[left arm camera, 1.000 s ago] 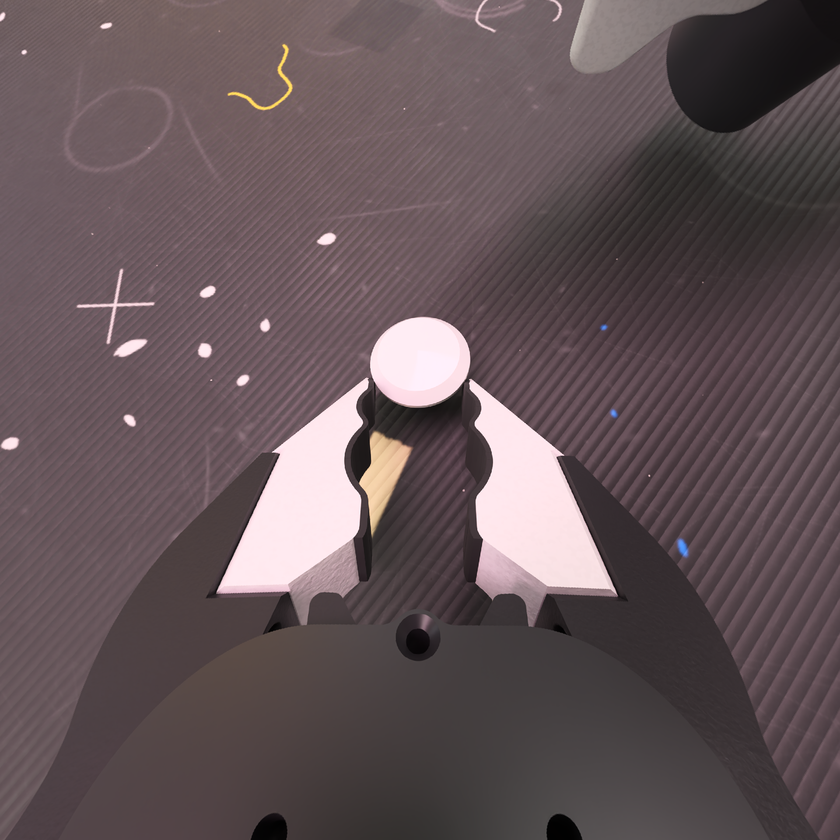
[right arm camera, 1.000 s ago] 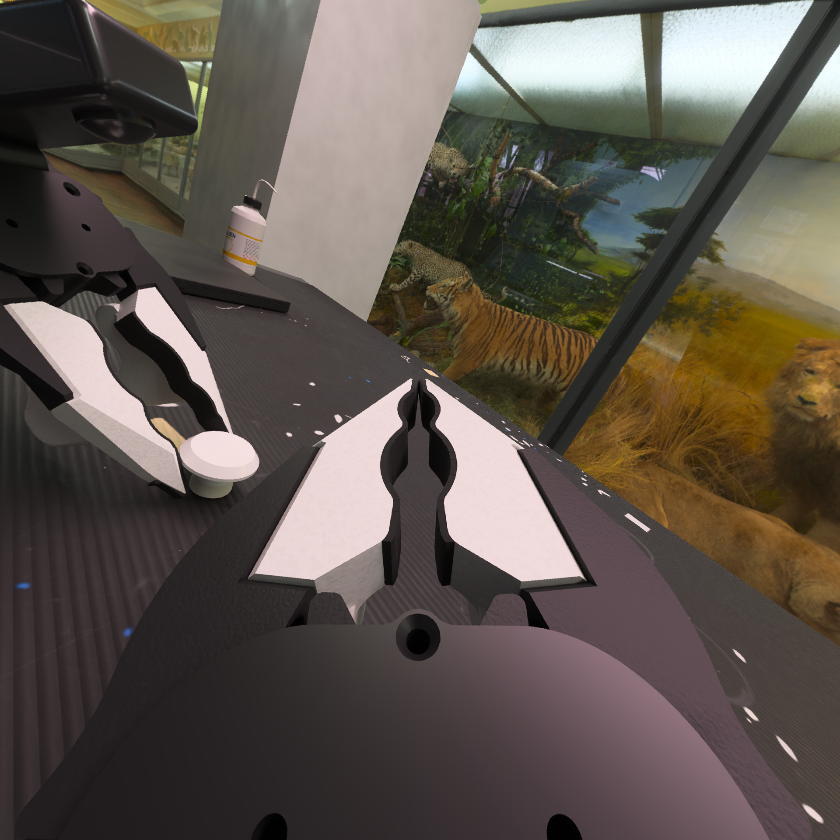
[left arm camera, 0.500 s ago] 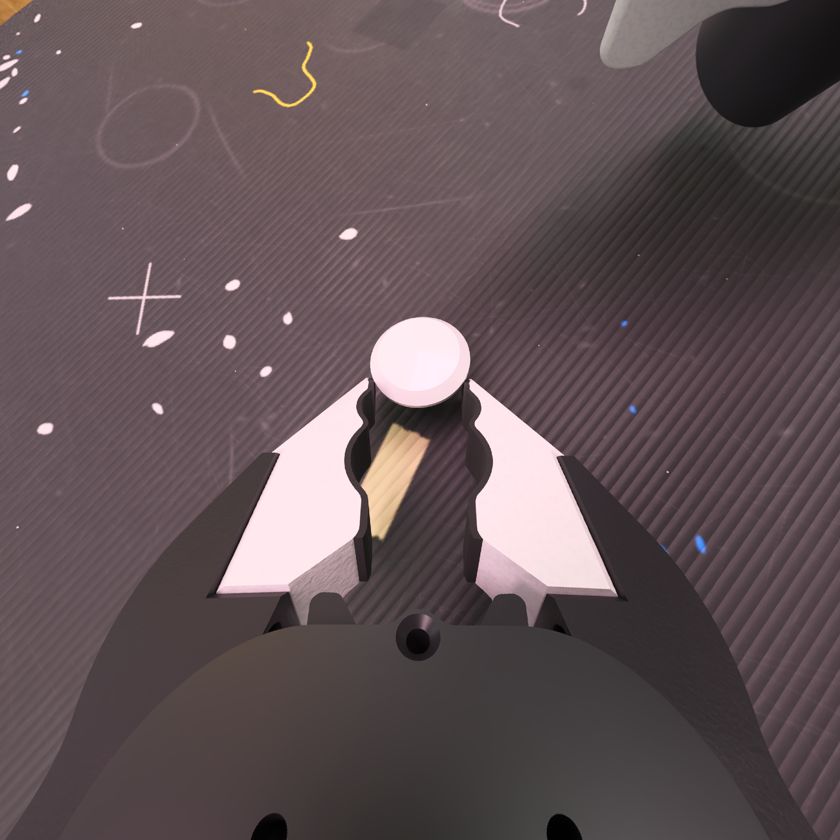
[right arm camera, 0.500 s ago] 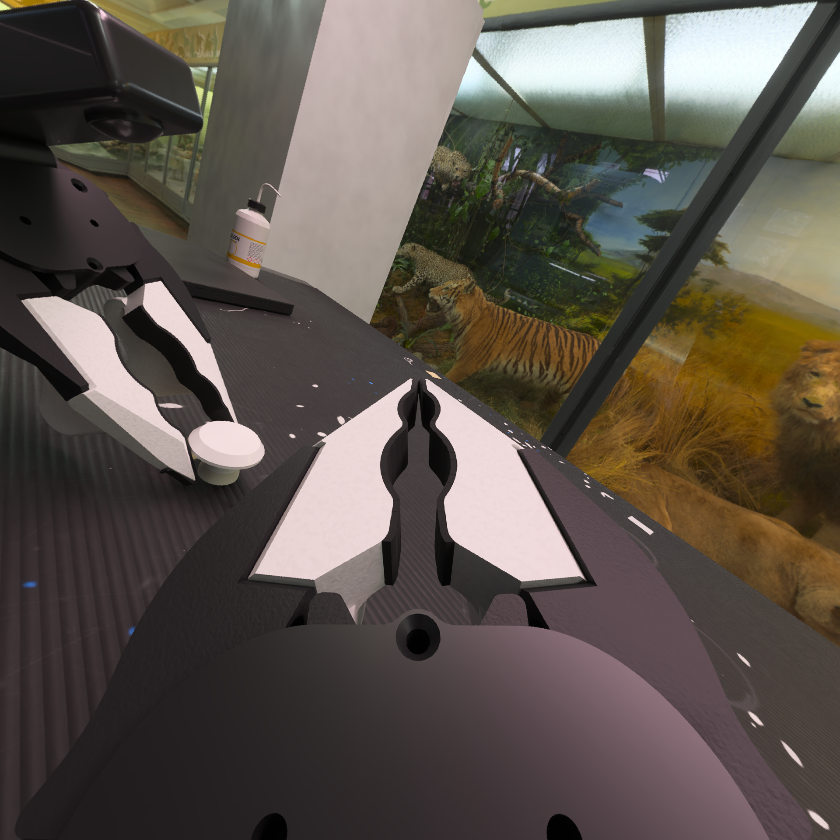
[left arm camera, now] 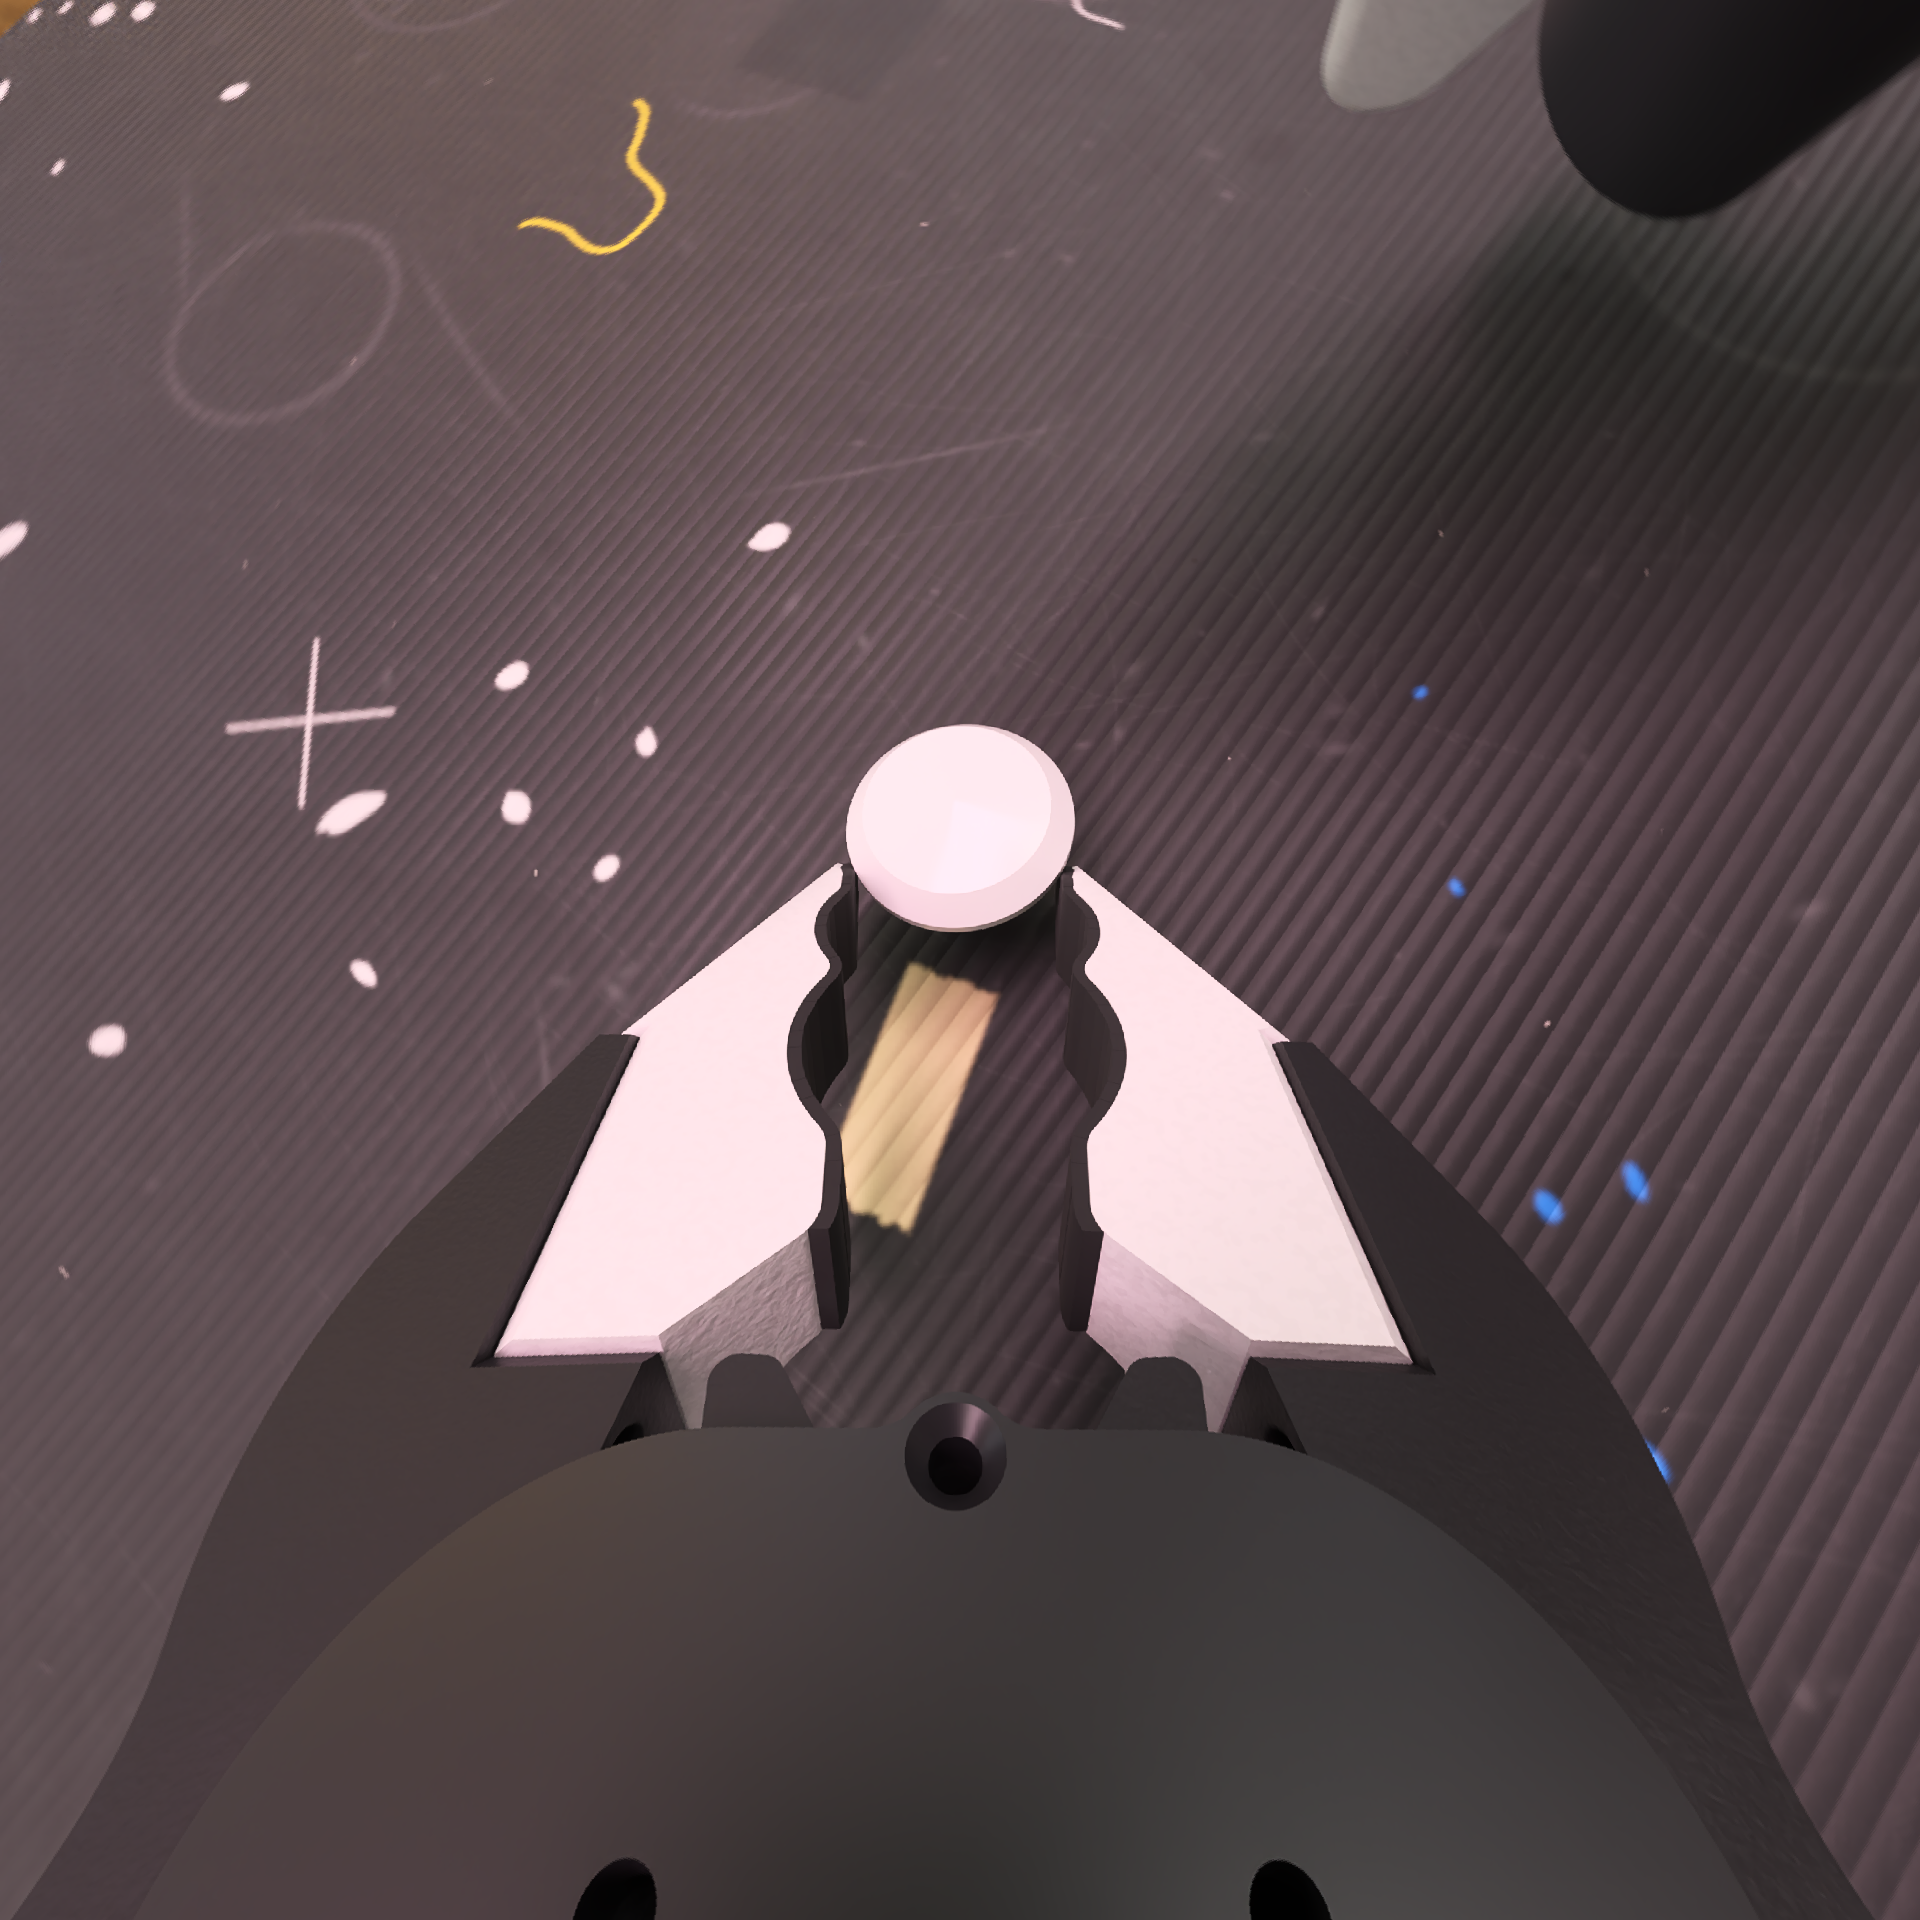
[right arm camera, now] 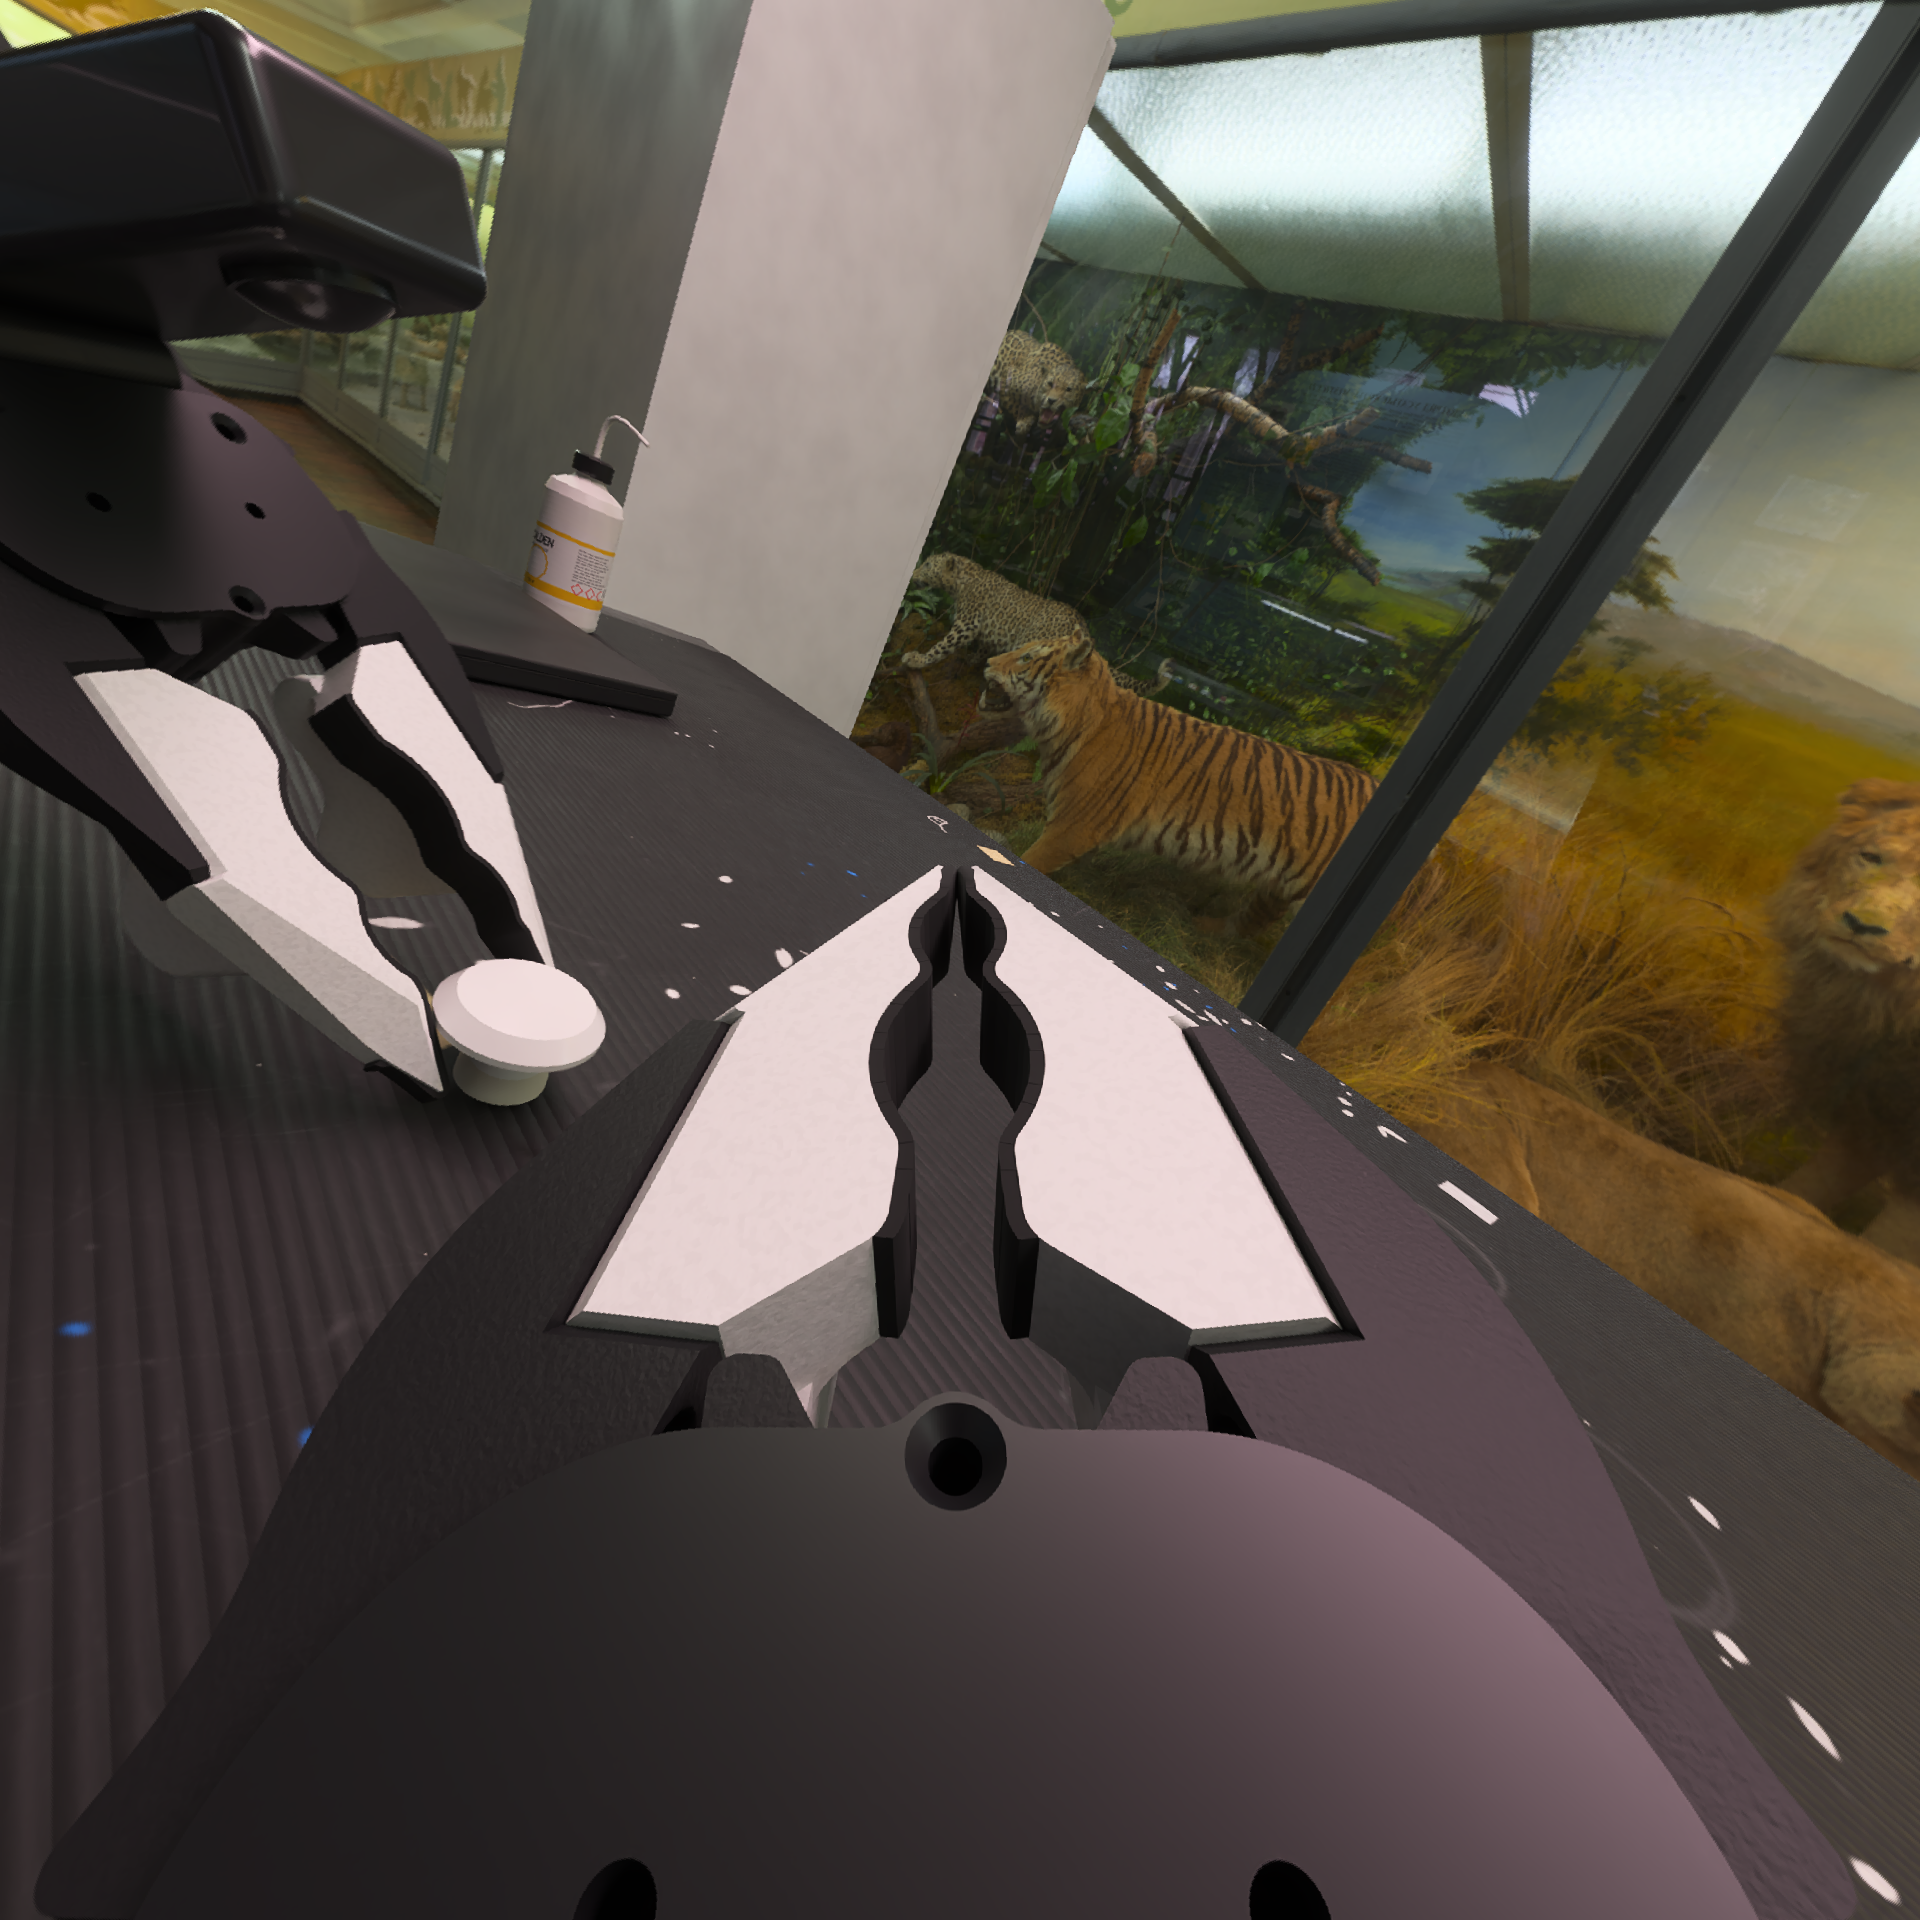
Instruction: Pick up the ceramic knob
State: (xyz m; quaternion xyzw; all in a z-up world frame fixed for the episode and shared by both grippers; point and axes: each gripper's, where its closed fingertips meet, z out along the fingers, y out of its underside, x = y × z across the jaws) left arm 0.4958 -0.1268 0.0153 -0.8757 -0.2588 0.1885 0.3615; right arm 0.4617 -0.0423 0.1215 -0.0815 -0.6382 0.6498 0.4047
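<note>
Since a second ago, the left gripper has carried the small white mushroom-shaped ceramic knob higher; the tan tape strip shows fuller beneath. Its fingers clamp the knob's stem, cap up, clear above the dark ribbed bench. Beyond, the right gripper idles, fingers together, empty. Open room lies all around; the bench edge is far.

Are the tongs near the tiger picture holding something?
No, the right tongs are shut with their tips together and nothing between them; the white ceramic knob sits in the left tongs.
</note>
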